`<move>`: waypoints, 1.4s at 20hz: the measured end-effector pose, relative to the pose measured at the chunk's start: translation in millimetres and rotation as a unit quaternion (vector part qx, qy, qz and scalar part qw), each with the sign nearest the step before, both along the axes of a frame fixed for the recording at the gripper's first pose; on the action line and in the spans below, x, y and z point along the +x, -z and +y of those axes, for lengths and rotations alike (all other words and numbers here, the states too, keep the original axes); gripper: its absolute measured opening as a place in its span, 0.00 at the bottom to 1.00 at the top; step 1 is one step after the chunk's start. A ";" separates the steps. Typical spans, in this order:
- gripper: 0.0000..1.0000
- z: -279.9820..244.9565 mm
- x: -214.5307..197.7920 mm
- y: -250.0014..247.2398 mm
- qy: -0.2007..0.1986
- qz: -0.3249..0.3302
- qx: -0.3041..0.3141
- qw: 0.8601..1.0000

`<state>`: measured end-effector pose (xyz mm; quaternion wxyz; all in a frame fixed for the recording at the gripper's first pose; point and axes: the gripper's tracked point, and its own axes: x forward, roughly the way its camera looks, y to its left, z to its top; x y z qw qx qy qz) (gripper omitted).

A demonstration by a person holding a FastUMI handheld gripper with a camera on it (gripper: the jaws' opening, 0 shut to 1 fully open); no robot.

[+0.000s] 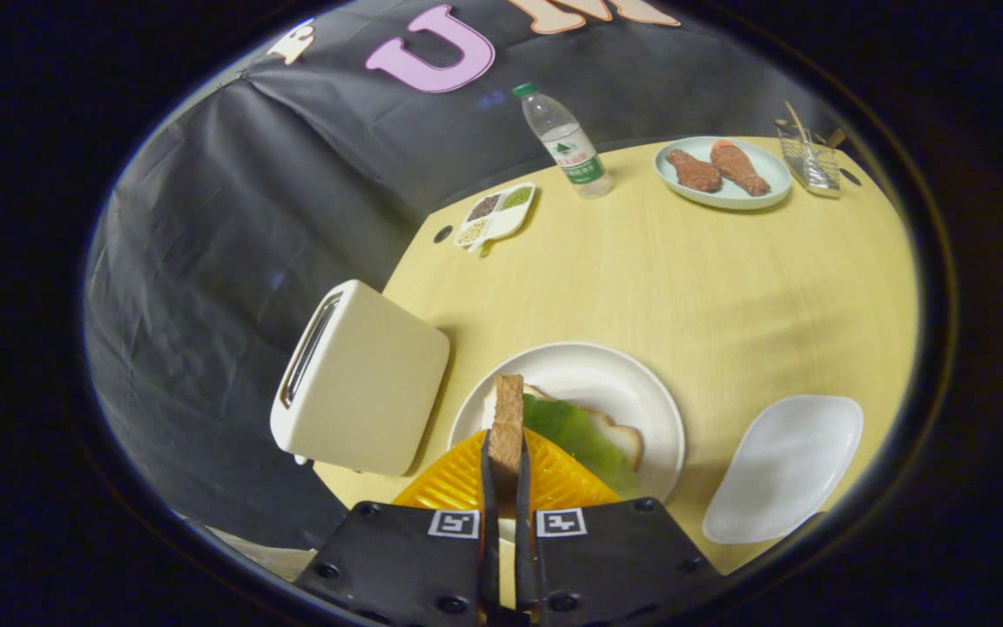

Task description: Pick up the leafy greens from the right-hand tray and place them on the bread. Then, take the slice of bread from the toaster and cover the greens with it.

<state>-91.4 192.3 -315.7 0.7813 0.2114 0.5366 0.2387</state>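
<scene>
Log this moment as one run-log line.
gripper: shut on bread slice | greens: on bread on plate | toaster: beside plate | cover: pending

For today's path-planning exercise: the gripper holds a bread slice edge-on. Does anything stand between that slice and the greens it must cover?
Nothing visible does. The gripper is shut on the bread slice, just over the greens on the lower bread on the white plate. The toaster stands aside.

I count two bread slices: one pinched on edge in my gripper, one flat under the single green leaf. One toaster, one water bottle, two drumsticks, one glass.
</scene>
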 end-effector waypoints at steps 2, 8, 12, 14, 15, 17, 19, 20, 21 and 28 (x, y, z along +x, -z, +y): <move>0.21 -6.5 -2.9 4.4 0.002 0.005 -0.006 1.000; 0.65 -19.3 -7.2 23.2 0.000 0.009 -0.031 0.999; 1.00 -30.7 -5.7 8.1 0.009 0.000 -0.024 1.000; 1.00 -34.0 -2.9 -0.4 0.014 -0.015 -0.021 1.000; 1.00 -36.9 -1.2 -7.6 0.015 -0.027 -0.019 0.999; 1.00 -44.5 5.7 -24.7 0.019 -0.057 -0.022 0.998; 1.00 -54.3 14.7 -45.8 0.030 -0.091 -0.029 0.995; 1.00 -59.1 18.9 -58.6 0.037 -0.109 -0.029 0.993; 1.00 -63.9 24.7 -73.1 0.044 -0.128 -0.029 0.990; 1.00 -106.9 62.8 -180.2 0.099 -0.290 -0.063 0.950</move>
